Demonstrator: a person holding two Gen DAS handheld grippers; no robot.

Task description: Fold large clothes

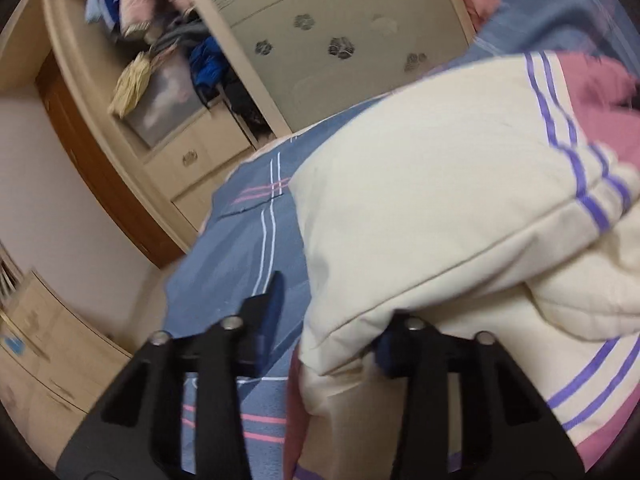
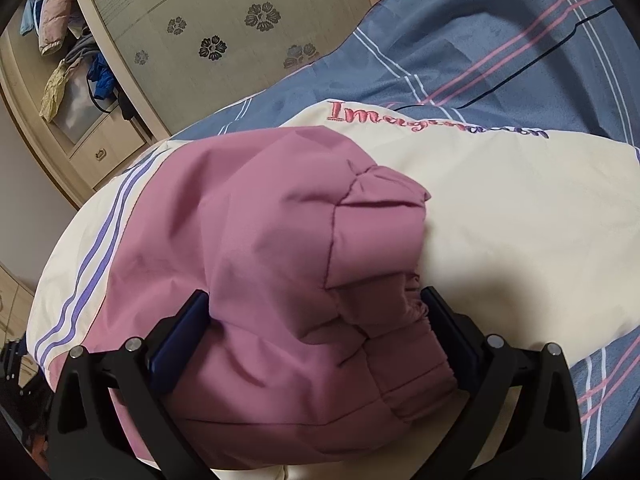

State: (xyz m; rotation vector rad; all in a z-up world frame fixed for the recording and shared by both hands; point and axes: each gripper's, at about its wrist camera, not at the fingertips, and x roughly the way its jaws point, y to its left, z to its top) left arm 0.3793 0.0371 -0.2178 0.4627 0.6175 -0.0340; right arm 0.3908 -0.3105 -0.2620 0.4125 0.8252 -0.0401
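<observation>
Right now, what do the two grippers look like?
Both match: the left gripper and right gripper have matte black angular linkage arms with silver round pivot pins, and flat dark-blue pads on the fingers. No cables, markings, hands or sleeves are visible.

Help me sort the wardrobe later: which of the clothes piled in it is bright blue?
The bright blue garment, low in the pile beside the box; the jacket above is pink, the cloth left of it yellowish.
</observation>
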